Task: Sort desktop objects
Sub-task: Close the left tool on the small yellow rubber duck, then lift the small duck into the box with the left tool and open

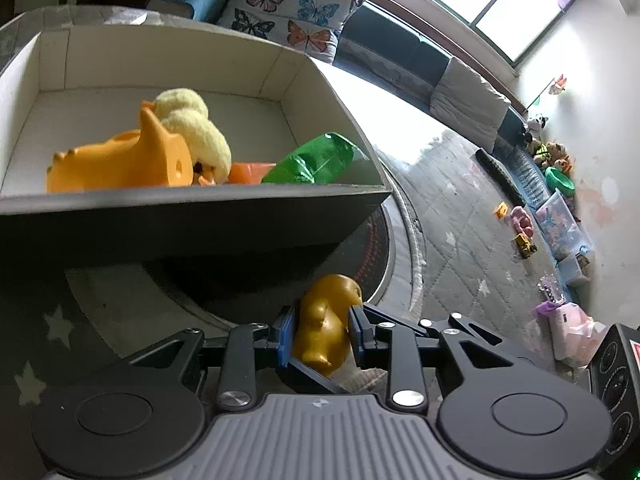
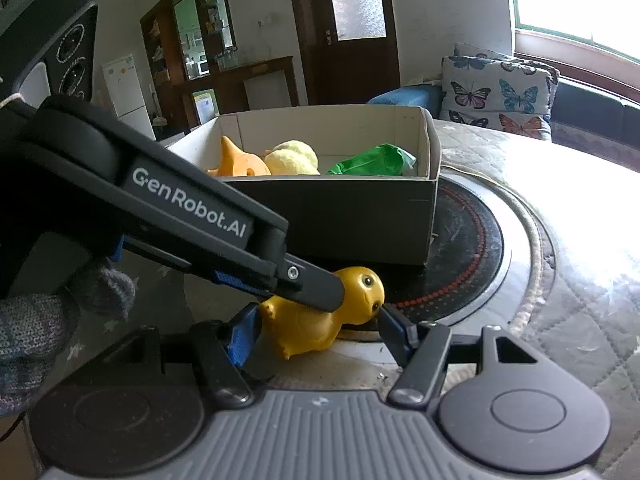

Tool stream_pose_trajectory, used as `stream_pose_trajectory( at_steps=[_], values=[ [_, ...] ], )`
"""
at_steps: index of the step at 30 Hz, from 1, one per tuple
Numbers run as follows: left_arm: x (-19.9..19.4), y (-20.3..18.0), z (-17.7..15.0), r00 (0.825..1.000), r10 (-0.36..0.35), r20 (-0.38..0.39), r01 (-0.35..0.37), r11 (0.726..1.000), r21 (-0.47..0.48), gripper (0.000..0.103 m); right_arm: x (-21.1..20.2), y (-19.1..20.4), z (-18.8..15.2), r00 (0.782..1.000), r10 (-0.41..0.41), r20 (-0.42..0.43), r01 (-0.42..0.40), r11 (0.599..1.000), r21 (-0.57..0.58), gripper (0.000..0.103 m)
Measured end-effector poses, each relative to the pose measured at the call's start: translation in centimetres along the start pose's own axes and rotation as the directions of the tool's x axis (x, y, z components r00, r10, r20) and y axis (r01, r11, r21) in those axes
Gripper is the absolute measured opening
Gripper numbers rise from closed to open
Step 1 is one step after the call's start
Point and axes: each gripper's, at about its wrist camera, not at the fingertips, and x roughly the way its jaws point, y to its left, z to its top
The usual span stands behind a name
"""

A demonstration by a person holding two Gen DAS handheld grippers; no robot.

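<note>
- One cardboard box (image 2: 352,216) sits on the table (image 2: 580,208); it is open at the top, dark outside and pale inside, and serves as the landmark here.
- One round dark plate with a ring of red dots (image 2: 460,264) lies on the table, partly under the box's near right corner.
- Four things are visible inside the box: one orange dinosaur toy (image 1: 120,160) at the left, one fluffy yellow plush (image 1: 192,128) just behind and beside it, one small orange piece (image 1: 248,172) low against the near wall, and one green crinkled packet (image 1: 316,160) at the right.
- One yellow rubber duck (image 2: 320,320) is outside the box, just in front of its near wall, low over the table near the edge of the dotted plate.
- Two grippers are in view. The left gripper (image 1: 320,332) has its blue-padded fingers clamped on the duck's body, holding it in front of the box.
- The right gripper (image 2: 316,328) sits in front of the box too, its fingers spread wide on either side of the duck; whether they touch the duck I cannot tell.
- One gloved hand (image 2: 36,328), in grey knit, shows at the left edge of the right wrist view, behind the left gripper.
</note>
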Motion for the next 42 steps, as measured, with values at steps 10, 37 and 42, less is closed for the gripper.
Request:
stream_pose_trajectory(
  at_steps=[10, 37, 42],
  values=[
    [-0.8, 0.7, -1.0, 1.0, -0.013, -0.014, 0.012, 0.995, -0.1, 0.031, -1.1, 0.7, -1.0, 1.0, 0.0, -0.008, -0.001, 1.0, -0.011, 0.065],
    [-0.2, 1.5, -0.3, 1.0, 0.006, -0.007, -0.007, 0.968, -0.251, 0.033, -0.8, 1.5, -0.6, 1.0, 0.027, 0.013, -0.027, 0.999, 0.034, 0.037],
    [-0.7, 0.8, -0.6, 1.0, 0.021, 0.0, -0.02, 0.974, -0.225, 0.033, -1.3, 1.8, -0.7, 0.999, 0.035, 0.02, -0.035, 0.999, 0.03, 0.037]
  ],
)
